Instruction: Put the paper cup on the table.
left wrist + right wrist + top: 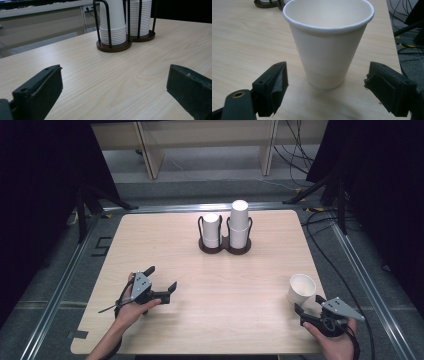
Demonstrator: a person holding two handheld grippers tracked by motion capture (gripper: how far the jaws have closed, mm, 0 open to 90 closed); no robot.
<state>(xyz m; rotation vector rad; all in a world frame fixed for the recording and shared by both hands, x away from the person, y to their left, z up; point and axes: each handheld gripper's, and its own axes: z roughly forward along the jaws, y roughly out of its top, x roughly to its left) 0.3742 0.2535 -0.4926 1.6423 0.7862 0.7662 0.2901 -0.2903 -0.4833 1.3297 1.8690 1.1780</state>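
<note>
At five o'clock on the table, my right tongs [306,307] are spread wide, with the white paper cup [301,289] standing upright just ahead of the tips, between them but touching neither. My left tongs [161,279] sit at seven o'clock, spread wide too and pinching nothing, tips pointing toward two o'clock. Well apart from both, at twelve o'clock near the far edge, a dark double holder [225,246] carries two stacks of white cups [239,222] mouth down, the right stack taller than the left.

My table [210,315] is pale wood grain with rounded corners, set in a metal frame. Past it lie grey floor, light wooden furniture legs, black drapes at both sides and loose cables at two o'clock.

My right tongs' view shows the cup [327,40] close up: open mouth, rolled rim, bare inside, and its base resting on the wood. My left tongs' view shows the holder [114,46] from low down, with thin black upright rods around the ribbed rims of the stacks.
</note>
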